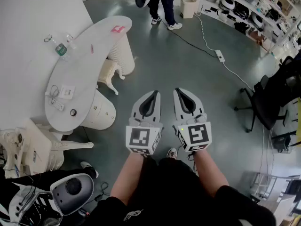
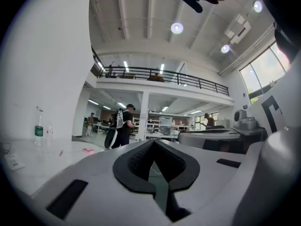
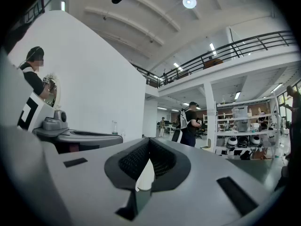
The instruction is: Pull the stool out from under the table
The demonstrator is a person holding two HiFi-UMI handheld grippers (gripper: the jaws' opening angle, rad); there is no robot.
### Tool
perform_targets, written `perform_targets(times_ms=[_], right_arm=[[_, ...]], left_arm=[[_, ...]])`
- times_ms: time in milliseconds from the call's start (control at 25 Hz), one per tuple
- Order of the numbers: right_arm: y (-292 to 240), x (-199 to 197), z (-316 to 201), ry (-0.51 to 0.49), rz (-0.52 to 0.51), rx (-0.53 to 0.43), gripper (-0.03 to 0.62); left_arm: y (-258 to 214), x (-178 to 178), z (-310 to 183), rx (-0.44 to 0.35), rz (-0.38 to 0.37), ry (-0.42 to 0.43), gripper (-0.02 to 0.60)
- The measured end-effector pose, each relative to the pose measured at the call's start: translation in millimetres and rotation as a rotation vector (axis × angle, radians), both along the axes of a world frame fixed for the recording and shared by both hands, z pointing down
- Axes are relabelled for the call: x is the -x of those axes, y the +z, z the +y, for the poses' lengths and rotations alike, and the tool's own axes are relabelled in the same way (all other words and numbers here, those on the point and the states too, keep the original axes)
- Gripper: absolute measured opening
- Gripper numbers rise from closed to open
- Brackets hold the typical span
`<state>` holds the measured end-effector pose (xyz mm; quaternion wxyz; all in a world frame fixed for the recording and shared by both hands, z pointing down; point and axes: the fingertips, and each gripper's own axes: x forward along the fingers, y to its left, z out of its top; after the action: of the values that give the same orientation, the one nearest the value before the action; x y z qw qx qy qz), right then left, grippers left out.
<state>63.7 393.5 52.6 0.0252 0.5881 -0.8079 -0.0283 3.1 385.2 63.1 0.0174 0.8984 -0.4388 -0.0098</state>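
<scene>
The cream stool (image 1: 111,75) with curved legs stands tucked under the white curved table (image 1: 89,51), between its two ribbed round pedestals. Both grippers hang side by side over the grey floor, to the right of the table and well short of the stool. My left gripper (image 1: 154,94) is shut and holds nothing; its tips (image 2: 153,143) meet. My right gripper (image 1: 179,91) is shut and empty as well (image 3: 149,143). Through the slot of the right jaws I see a white ribbed pedestal (image 3: 145,175). The left gripper view catches the table top (image 2: 42,161).
A water bottle (image 1: 60,49) and small items lie on the table. A person (image 1: 160,4) stands at the far end. A cable with power strip (image 1: 219,55) crosses the floor. A black office chair (image 1: 265,102) stands right, a cream ornate chair (image 1: 47,147) lower left.
</scene>
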Motion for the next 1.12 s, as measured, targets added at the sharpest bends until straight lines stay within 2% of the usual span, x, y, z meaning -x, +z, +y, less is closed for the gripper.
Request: perform_targets(times_ms=[240,440,800,960,1120], right_arm=[[3,-15,5,0.02,-0.018,0.009,0.006],[7,-37,9,0.032,-0.019,0.008,0.006],[23,-128,22,0.111,0.004,0.037,0.006],[35,-171,19,0.15,-0.011,0.068,0.006],[45,-191,4,0.166,-0.046,0.098,0.006]], left_arm=[[1,-13,3,0.003,-0.007,0.009,0.006],[6,-39,5,0.008,-0.01,0.029,0.006],[15,-125,7,0.011,0.01,0.088,0.006],[21,-162,4,0.009,-0.012,0.116,0.006],[31,-184,-12,0.035,-0.038,0.139,0.006]])
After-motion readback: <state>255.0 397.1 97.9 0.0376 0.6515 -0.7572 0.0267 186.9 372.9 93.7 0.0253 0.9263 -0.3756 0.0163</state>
